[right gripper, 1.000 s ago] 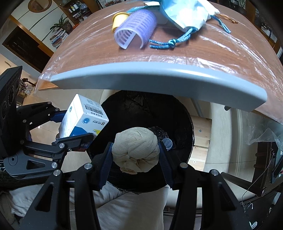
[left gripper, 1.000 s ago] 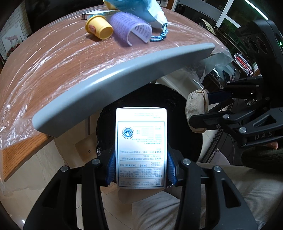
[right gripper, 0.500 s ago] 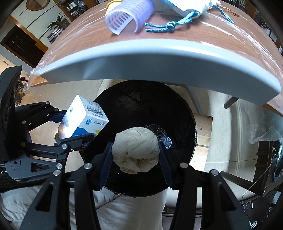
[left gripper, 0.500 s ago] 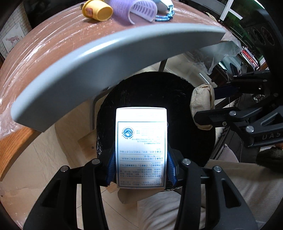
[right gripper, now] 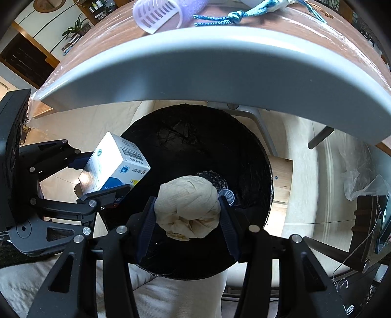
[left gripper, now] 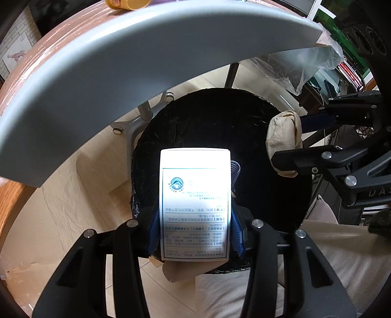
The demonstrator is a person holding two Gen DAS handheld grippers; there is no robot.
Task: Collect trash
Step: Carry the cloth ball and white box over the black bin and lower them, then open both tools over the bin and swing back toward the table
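My left gripper (left gripper: 195,220) is shut on a white printed carton (left gripper: 195,203) and holds it over the open mouth of a black-lined trash bin (left gripper: 195,117) that stands under the table edge. The carton also shows in the right wrist view (right gripper: 114,164). My right gripper (right gripper: 187,215) is shut on a crumpled beige paper ball (right gripper: 188,205) above the same bin (right gripper: 195,137). The ball shows at the right in the left wrist view (left gripper: 283,137). Some dark trash and a small ribbed object (right gripper: 226,194) lie inside the bin.
The grey-edged wooden table (right gripper: 220,63), wrapped in plastic film, overhangs the bin. On it lie a purple hair roller (right gripper: 166,12), a blue cord (right gripper: 224,18) and a yellow cup (left gripper: 127,3). Table legs (left gripper: 136,122) stand behind the bin. A beige cushion (left gripper: 244,293) lies below.
Both grippers have dropped lower and moved in under the table edge, further over the bin. The tabletop items have slid toward the top of the frames. Both grips are unchanged.
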